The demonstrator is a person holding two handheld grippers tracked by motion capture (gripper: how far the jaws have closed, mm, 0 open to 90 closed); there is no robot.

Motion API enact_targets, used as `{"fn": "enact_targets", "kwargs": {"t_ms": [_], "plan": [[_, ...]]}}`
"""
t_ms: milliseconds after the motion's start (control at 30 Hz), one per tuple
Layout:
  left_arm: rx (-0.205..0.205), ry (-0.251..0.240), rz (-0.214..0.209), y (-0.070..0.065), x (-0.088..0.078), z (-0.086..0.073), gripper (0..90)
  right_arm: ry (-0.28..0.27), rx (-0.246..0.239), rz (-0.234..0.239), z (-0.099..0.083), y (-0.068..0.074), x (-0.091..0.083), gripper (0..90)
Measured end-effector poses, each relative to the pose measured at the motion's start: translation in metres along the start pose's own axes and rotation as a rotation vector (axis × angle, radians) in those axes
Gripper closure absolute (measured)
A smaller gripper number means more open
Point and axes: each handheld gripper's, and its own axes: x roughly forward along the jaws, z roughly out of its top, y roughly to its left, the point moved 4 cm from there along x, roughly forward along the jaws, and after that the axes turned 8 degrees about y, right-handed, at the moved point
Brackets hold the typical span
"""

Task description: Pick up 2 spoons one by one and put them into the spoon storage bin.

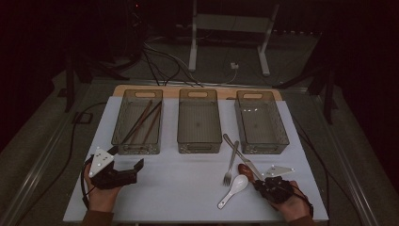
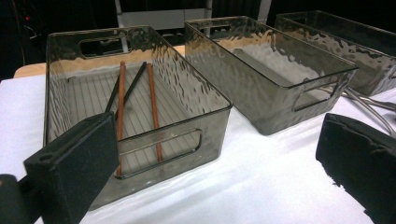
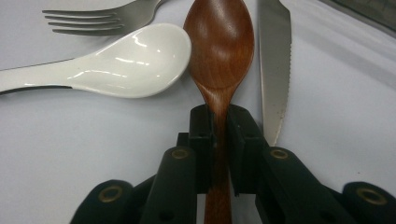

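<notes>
My right gripper (image 3: pixel 219 116) is shut on the neck of a brown wooden spoon (image 3: pixel 219 46), whose bowl points away from me. In the high view that spoon (image 1: pixel 245 170) lies low over the white mat, just ahead of the right gripper (image 1: pixel 256 181). A white ceramic spoon (image 3: pixel 126 63) touches the wooden bowl's left side. A steel fork (image 3: pixel 107 16) lies beyond it and a serrated knife (image 3: pixel 274 60) runs along the right. My left gripper (image 1: pixel 137 167) rests open at the near left, jaws wide apart (image 2: pixel 215 172), facing the left bin (image 2: pixel 140 88) with chopsticks (image 2: pixel 152 107) inside.
Three smoky clear bins stand in a row across the mat: left (image 1: pixel 137 121), middle (image 1: pixel 199 120), right (image 1: pixel 261 121). The fork (image 1: pixel 230 165) and knife (image 1: pixel 242 155) cross in front of the right bin. The white spoon (image 1: pixel 234 189) lies near the mat's front edge.
</notes>
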Motion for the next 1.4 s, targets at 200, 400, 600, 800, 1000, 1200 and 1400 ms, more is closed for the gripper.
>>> {"fn": "enact_targets", "kwargs": {"t_ms": [200,400,600,800,1000,1200,1400], "plan": [[-0.003,0.001,0.001,0.0,0.001,0.0,0.6,-0.03,0.031,0.013,-0.002,-0.004,-0.003,83.1],[-0.005,0.0,0.001,0.001,0.001,-0.001,0.6,-0.086,0.049,0.013,0.001,-0.005,-0.012,83.1],[-0.004,0.001,0.002,0.0,0.001,-0.001,0.6,-0.12,0.057,-0.005,0.003,-0.007,-0.018,83.1],[-0.004,0.001,0.003,0.001,0.001,-0.001,0.6,-0.143,0.061,-0.009,0.007,-0.007,-0.022,83.1],[-0.003,0.005,0.006,0.001,0.0,-0.002,0.6,-0.167,0.062,-0.007,0.014,-0.006,-0.025,83.1],[-0.003,0.005,0.008,0.001,0.0,-0.002,0.6,-0.195,0.064,-0.01,0.025,-0.004,-0.029,83.1],[-0.002,0.005,0.012,0.002,-0.001,-0.003,0.6,-0.224,0.067,-0.01,0.036,-0.004,-0.031,83.1]]}}
